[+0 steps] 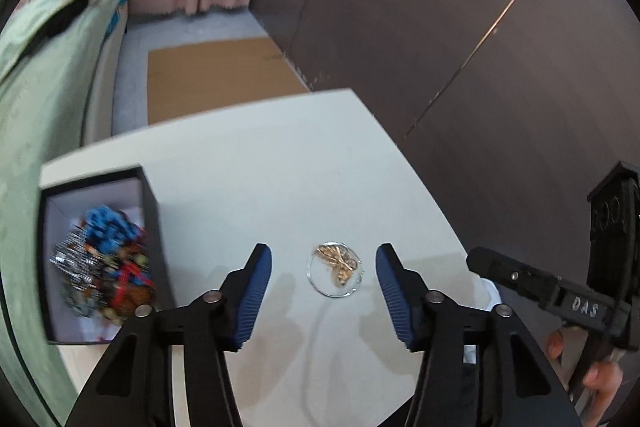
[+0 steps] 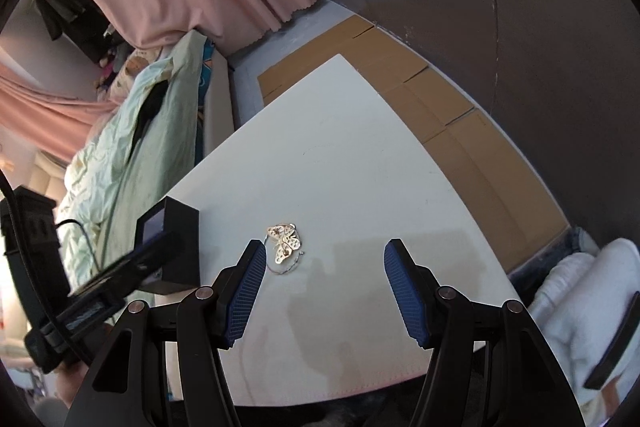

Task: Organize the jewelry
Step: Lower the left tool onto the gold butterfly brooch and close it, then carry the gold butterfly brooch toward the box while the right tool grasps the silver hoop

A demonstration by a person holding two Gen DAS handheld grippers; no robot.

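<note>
A gold butterfly ornament on a thin ring-shaped chain (image 1: 337,268) lies on the white table (image 1: 280,155). My left gripper (image 1: 324,291) is open and empty, its jaws on either side of the ornament, above it. A black box (image 1: 154,227) with a white lining stands at the left, holding a pile of blue, red and silver jewelry (image 1: 104,259). In the right wrist view the ornament (image 2: 285,242) lies just ahead of the left finger of my right gripper (image 2: 325,287), which is open and empty. The black box (image 2: 176,243) is partly hidden by the left gripper's body.
The right gripper's body (image 1: 576,307) shows at the right edge of the left wrist view. A bed with green bedding (image 2: 120,147) runs along the table's left. Brown cardboard (image 2: 460,131) lies on the floor beyond the table. A dark wall (image 1: 480,27) is at the right.
</note>
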